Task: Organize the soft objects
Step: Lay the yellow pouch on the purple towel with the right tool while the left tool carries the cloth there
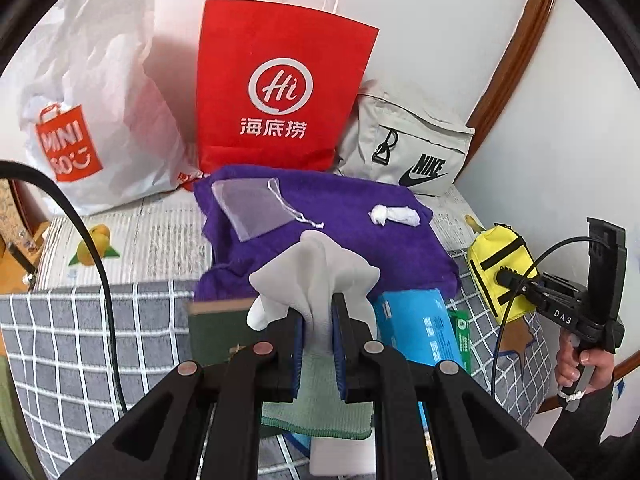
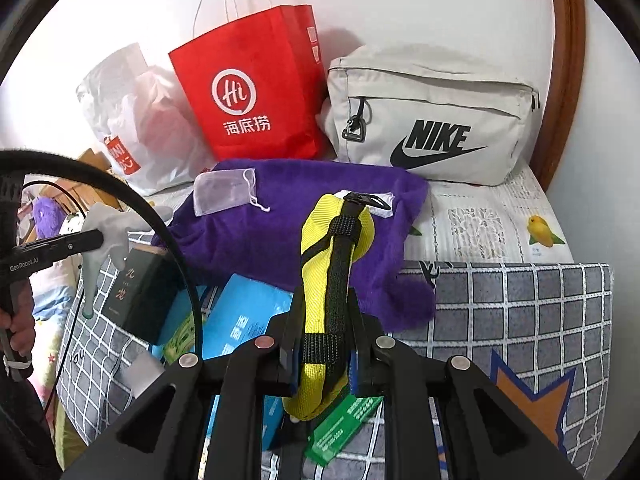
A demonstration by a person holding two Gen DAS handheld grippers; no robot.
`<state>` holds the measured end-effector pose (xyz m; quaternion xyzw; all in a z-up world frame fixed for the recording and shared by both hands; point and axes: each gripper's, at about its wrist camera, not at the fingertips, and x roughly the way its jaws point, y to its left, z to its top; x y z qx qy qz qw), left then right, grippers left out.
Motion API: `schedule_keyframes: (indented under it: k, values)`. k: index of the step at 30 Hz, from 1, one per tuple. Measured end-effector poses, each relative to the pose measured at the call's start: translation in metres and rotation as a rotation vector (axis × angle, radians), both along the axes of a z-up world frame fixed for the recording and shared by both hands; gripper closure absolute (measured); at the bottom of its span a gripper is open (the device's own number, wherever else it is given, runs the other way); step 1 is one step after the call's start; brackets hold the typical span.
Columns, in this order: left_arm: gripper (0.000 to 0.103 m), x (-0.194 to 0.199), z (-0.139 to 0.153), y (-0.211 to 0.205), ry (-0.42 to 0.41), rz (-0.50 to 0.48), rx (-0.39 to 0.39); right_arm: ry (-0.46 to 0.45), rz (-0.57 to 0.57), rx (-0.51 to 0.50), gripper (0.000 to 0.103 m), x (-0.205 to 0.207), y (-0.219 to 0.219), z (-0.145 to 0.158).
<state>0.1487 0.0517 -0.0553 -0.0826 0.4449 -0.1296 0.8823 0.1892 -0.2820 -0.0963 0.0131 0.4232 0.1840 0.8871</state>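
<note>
Left wrist view: left gripper (image 1: 316, 316) has its jaws clenched on a pale grey cloth (image 1: 316, 264), which bunches up above the pads and hangs below them. Cloth is lifted clear of the bed (image 1: 100, 320) with its grey checked cover. Right wrist view: right gripper (image 2: 322, 344) has its jaws clamped on a yellow pouch (image 2: 320, 280) with a black strap, also held off the surface.

Laid out behind, near the wall: purple towel (image 1: 320, 220) with a sheer drawstring bag (image 1: 252, 208) and a knotted white rag (image 1: 394, 214) lying on it. Beyond the towel stand a red paper bag (image 1: 280, 92), a white plastic bag (image 1: 100, 120) and a grey Nike bag (image 2: 432, 116). Blue box (image 1: 416, 324) and dark green box (image 2: 138, 296) lie just below the held items.

Step, as judged: both soft items are picked up and in carry; placement not yet done. Destination cannot be told from these views; one of the standing bags seems likely.

Next move calls for bringing each item over an open bag mouth or a bare patch before letting go. The cloth's hanging tail may snag on the boxes.
</note>
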Motion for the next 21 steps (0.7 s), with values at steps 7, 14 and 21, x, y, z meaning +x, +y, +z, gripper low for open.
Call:
schedule_keyframes:
  k: [7, 14, 21]
  values:
    - [0.090, 0.025, 0.000, -0.003, -0.023, -0.001, 0.031, 0.007, -0.016, -0.011, 0.086, 0.031, 0.003, -0.003]
    - [0.090, 0.057, -0.004, -0.010, -0.008, -0.016, 0.031, 0.041, -0.020, -0.022, 0.086, 0.076, 0.014, -0.020]
    - [0.090, 0.083, -0.017, -0.014, 0.023, -0.026, 0.067, 0.119, -0.034, -0.035, 0.086, 0.118, 0.025, -0.058]
